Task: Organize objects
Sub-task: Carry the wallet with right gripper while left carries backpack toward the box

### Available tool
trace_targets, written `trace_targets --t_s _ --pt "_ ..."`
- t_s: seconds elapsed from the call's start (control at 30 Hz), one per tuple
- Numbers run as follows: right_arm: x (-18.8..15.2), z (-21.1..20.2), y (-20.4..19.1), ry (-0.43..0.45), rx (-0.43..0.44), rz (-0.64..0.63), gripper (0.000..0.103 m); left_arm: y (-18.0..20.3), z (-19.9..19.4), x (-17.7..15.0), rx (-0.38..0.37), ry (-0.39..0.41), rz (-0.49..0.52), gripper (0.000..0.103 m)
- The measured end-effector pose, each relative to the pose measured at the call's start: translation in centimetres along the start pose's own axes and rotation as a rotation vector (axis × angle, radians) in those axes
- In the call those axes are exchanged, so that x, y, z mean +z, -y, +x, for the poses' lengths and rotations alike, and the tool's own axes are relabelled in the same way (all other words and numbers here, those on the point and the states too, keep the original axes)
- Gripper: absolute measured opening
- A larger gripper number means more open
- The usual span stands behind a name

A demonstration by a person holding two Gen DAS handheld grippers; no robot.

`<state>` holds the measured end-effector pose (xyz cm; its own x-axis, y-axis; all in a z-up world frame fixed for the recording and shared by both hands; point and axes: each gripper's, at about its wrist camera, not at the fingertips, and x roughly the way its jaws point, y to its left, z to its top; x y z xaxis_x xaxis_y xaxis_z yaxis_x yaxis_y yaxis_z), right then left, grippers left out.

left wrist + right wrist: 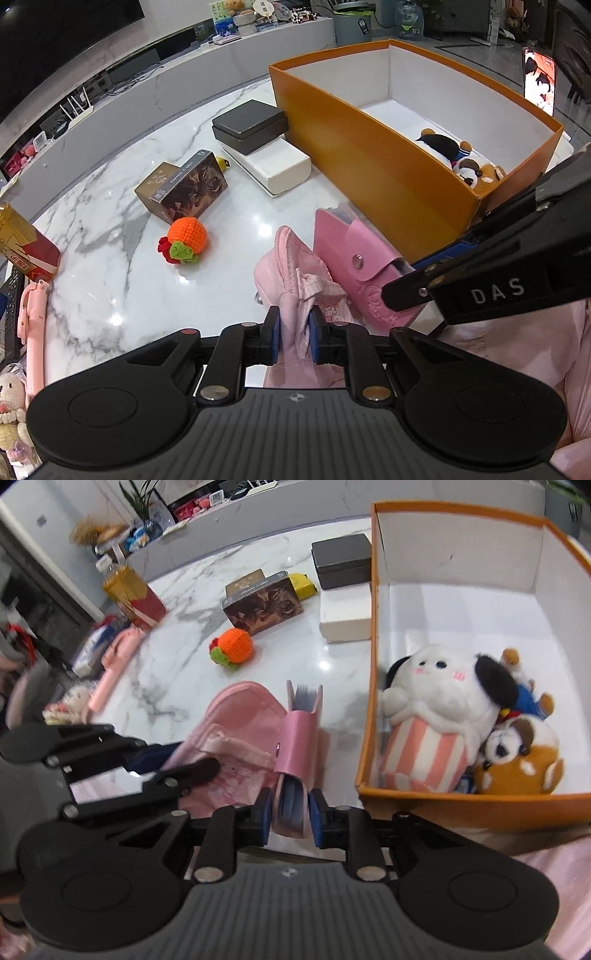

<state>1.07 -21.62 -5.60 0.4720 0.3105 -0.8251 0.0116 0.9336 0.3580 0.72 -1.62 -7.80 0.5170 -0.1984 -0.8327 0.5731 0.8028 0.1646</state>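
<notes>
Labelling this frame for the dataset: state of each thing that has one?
Left gripper: shut on pink fabric pouch.
Right gripper: pads at pink snap-flap card holder, contact unclear.
Pink snap-flap card holder: on edge, flap snapped shut.
Orange open-top cardboard box: holds plush toys.
Dark grey lidded box: lid on, stacked on white box.
Phone: screen lit.

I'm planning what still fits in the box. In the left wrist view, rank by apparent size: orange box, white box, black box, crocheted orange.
1. orange box, by far the largest.
2. white box.
3. black box, close to the white one; partly overlapping it, so unsure.
4. crocheted orange, smallest.
</notes>
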Motion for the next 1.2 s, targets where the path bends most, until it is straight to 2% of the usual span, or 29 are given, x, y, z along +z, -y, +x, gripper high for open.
trace_targets --t_s 0.1,0.2,0.37,0.53,0.57,0.63,0.77,0.9,1.07,1.2 --pt "0.0 0.2 -0.2 0.004 0.007 0.027 0.027 0.2 0.0 0.1 0.006 -0.001 0.011 0.019" --pt "-0.1 0.2 -0.6 0.016 -0.004 0.055 0.042 0.7 -0.1 0.2 0.003 0.004 0.033 0.019" --pt "-0.1 0.2 -0.7 0.058 -0.031 0.143 0.043 1.5 -0.1 0.3 0.011 0.003 0.068 0.018" --pt "-0.3 1.1 -0.7 0.071 -0.089 0.182 0.033 1.6 -0.1 0.4 0.014 0.000 0.076 0.018" --pt "-0.4 1.5 -0.6 0.067 -0.093 0.188 0.023 1.6 -0.1 0.3 0.016 0.000 0.077 0.018" --pt "-0.5 1.8 -0.4 0.065 -0.111 0.183 0.019 1.7 0.0 0.3 0.023 -0.002 0.077 0.019" --pt "-0.7 1.0 -0.4 0.078 -0.090 0.146 0.018 1.2 -0.3 0.3 0.027 -0.002 0.030 0.018" --pt "-0.8 -1.6 -1.9 0.146 -0.096 0.020 0.018 0.3 -2.0 0.3 0.068 0.040 -0.021 0.017" --pt "0.1 -5.4 -1.9 0.223 -0.031 -0.019 0.018 -0.9 -5.8 1.9 0.084 0.132 -0.090 0.017" --pt "1.2 -8.9 -1.0 0.303 0.014 -0.006 0.018 -0.7 -8.8 4.5 0.094 0.230 -0.089 0.017"
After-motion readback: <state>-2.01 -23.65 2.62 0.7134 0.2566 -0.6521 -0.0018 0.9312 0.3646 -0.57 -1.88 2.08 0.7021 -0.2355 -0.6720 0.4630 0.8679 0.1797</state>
